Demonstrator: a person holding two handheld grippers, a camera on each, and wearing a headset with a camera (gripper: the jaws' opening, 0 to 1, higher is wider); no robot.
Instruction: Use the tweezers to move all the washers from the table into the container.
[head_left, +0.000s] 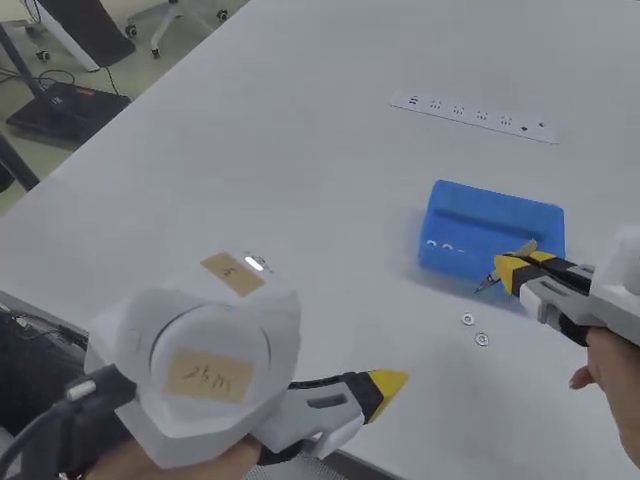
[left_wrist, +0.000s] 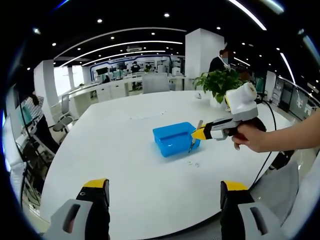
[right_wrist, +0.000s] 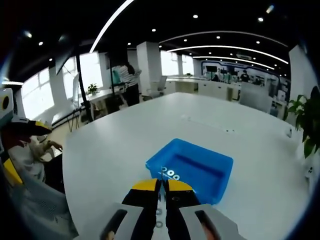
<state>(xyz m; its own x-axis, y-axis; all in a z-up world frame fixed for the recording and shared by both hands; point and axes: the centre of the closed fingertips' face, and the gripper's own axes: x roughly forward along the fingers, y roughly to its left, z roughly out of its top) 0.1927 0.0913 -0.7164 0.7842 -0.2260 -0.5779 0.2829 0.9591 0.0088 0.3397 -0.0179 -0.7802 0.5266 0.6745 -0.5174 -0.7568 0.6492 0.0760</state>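
White power strip (head_left: 474, 117), leafy potted plant (left_wrist: 218, 82)

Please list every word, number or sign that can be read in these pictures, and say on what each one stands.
Tan label on the left gripper: handwriting, perhaps "24m", too blurred to be sure.
Second tan label just above it: a mark too small to read.
Power strip: dark marks, too small to read.
Blue container: no text.

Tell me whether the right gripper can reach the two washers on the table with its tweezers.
Probably yes. The right gripper, shut on the tweezers, hangs at the near edge of the blue container; the washers lie on bare table just short of it, with nothing between.
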